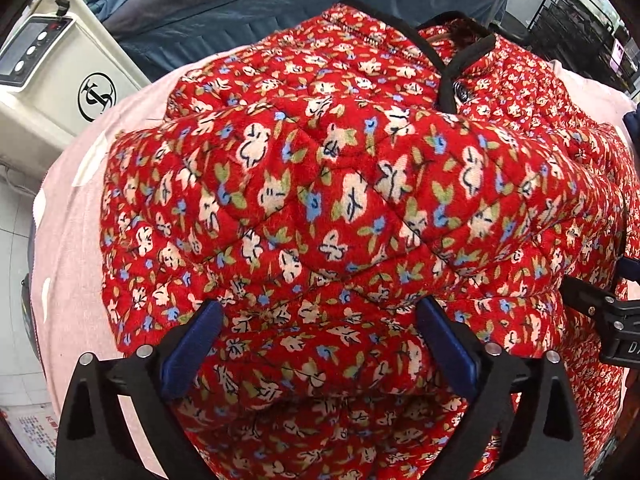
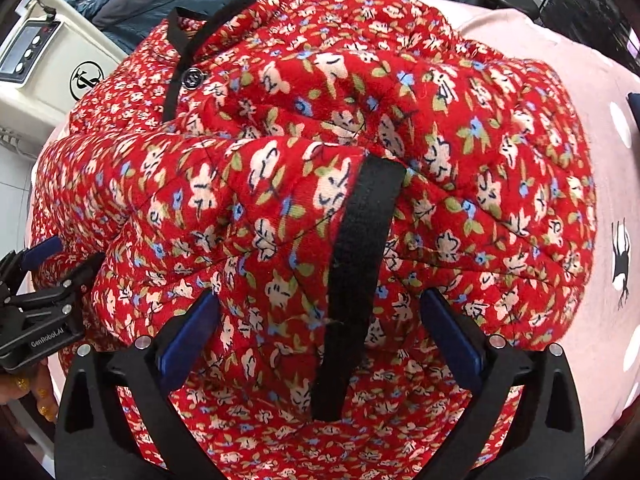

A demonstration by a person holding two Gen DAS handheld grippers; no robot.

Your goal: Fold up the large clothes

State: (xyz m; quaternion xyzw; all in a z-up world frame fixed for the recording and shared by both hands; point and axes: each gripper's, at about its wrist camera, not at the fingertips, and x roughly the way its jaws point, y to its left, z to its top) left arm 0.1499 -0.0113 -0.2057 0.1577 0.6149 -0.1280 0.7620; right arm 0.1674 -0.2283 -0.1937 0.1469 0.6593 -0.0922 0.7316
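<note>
**Red floral quilted jacket bunched on a pink cover, both grippers spread over it**

Nearest the left wrist camera, the left gripper (image 1: pixel 318 340) has its blue-padded fingers (image 1: pixel 192 344) spread wide, with a mound of the jacket (image 1: pixel 320 200) rising between them. Whether the pads press the cloth cannot be told. The right gripper (image 2: pixel 320 332) is likewise wide apart, and a black trim strip (image 2: pixel 352 280) of the jacket runs down the gap between its fingers (image 2: pixel 456 340) without being pinched.

The jacket is thick, plush, diamond-quilted red fabric printed with cream flowers, blue blossoms and green leaves. It lies heaped in soft folds, edged in black binding, with a dark button (image 2: pixel 194 77) near the collar.

Beneath it lies a pale pink cover (image 1: pixel 76 240) with white spots and a small black animal print (image 2: pixel 622 264). What furniture it covers is hidden.

Farther back lie dark blue-grey fabric (image 1: pixel 248 4), a cream machine (image 1: pixel 60 80) with a control panel and round logo, and a black wire rack (image 1: pixel 580 20). Pale floor tiles show at the left edge.
</note>
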